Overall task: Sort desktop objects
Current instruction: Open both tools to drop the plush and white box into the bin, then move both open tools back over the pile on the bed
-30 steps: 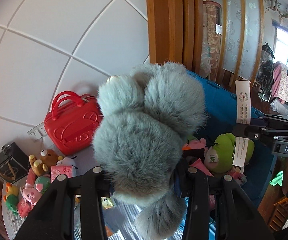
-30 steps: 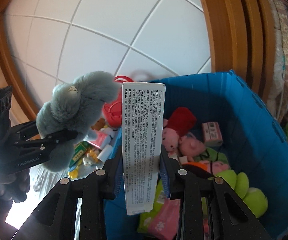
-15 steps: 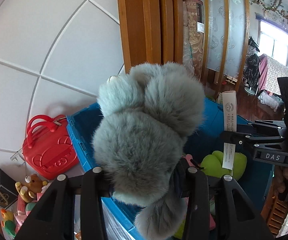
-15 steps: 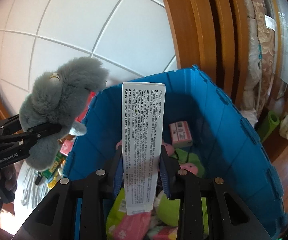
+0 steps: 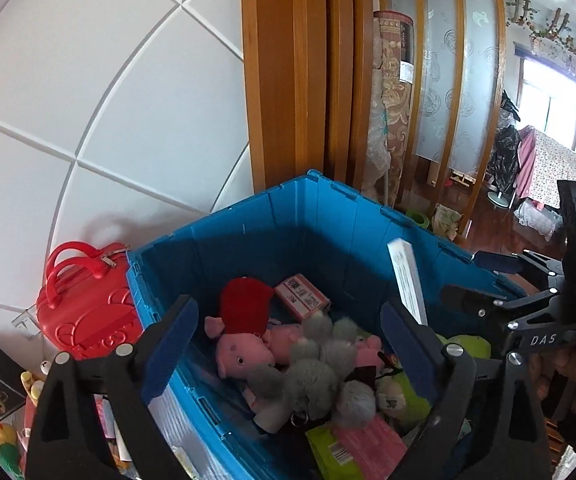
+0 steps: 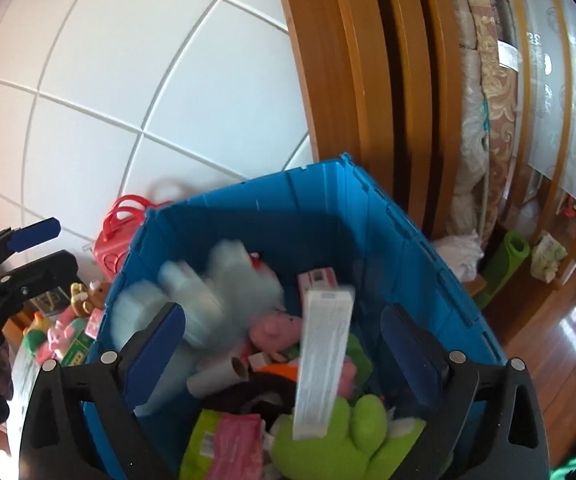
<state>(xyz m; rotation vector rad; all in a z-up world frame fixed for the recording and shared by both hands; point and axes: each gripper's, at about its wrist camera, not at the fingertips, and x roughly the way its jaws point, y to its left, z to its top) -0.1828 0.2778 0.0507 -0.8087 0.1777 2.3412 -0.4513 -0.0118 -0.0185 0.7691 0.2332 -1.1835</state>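
I am holding both claws over the blue crate (image 5: 328, 216) so the toys drop inside. My left claw (image 5: 288, 332) is opening, nothing between its pads, and the grey plush (image 5: 312, 376) is lying among the toys. My right claw (image 6: 284, 344) is opening too, the white box (image 6: 324, 360) falling free between its pads.

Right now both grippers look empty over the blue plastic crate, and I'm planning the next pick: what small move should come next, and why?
Probably draw the left gripper back toward the toys left on the table. Both sets of jaws are opening with nothing pressed; the grey fluffy plush and white printed box are dropping into the blue plastic crate, right gripper above.
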